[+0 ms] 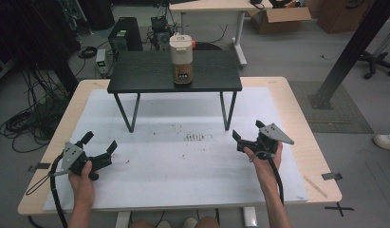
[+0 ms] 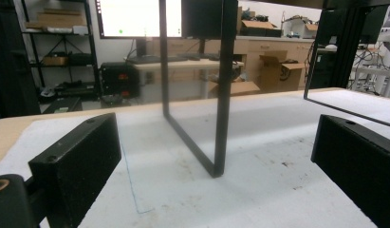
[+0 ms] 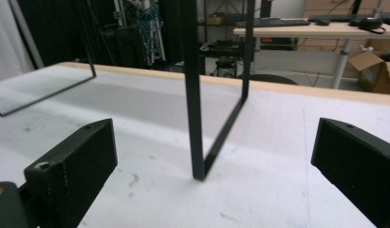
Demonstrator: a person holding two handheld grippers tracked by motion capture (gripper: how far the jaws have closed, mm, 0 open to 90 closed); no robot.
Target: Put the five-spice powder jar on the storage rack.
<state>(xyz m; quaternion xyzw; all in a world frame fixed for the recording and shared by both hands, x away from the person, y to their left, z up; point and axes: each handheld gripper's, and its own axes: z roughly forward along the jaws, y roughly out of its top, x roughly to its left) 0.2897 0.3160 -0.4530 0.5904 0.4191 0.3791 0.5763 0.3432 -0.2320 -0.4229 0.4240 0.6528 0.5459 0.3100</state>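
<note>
White padding covered the surface (image 1: 183, 166); you held both grippers low, jaws spread, probably ready for the beige appliance (image 1: 181, 59) on the black stand (image 1: 135, 76).

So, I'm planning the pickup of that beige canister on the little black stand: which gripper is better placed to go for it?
Roughly even, with a slight edge to the right gripper. The canister stands just right of the middle of the black stand. The left gripper sits lower and farther out. Both are open and empty.

Both forearms are bare; the black left gripper (image 1: 98, 149) and right gripper (image 1: 246, 134) carry grey three-cornered plates and black cables.
</note>
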